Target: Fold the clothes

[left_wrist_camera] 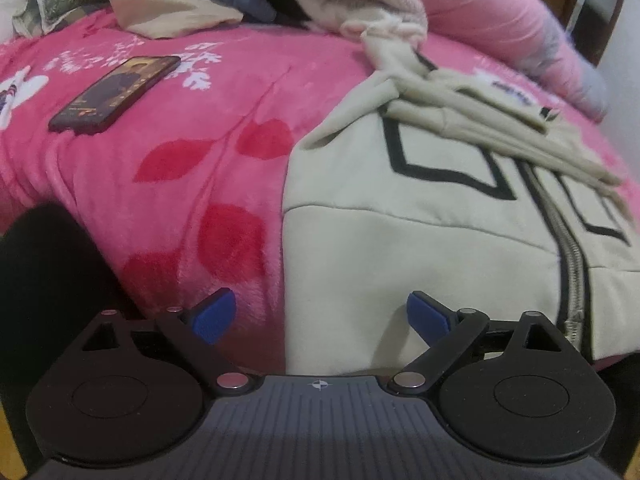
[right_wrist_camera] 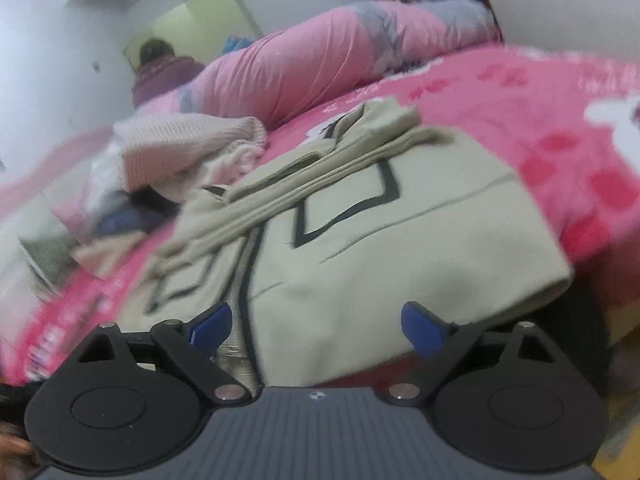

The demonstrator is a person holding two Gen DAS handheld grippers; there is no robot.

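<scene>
Both hand-held grippers stand spread wide with nothing between the blue pads: the left gripper (left_wrist_camera: 322,316) over the jacket's left edge, the right gripper (right_wrist_camera: 316,326) over its hem. A phone (left_wrist_camera: 114,94) lies left on the pink blanket (left_wrist_camera: 180,184); the beige zip jacket (left_wrist_camera: 420,240) lies right, sleeves folded across.

A bed is covered by a bright pink blanket (left_wrist_camera: 168,184) with red leaves and white flowers. A cream zip jacket (left_wrist_camera: 400,248) is spread flat on it at the near edge. A phone (left_wrist_camera: 116,92) is laid beside it. Clothes are heaped (left_wrist_camera: 208,4) further back, and a long pink pillow (right_wrist_camera: 304,64) is laid there too.
</scene>
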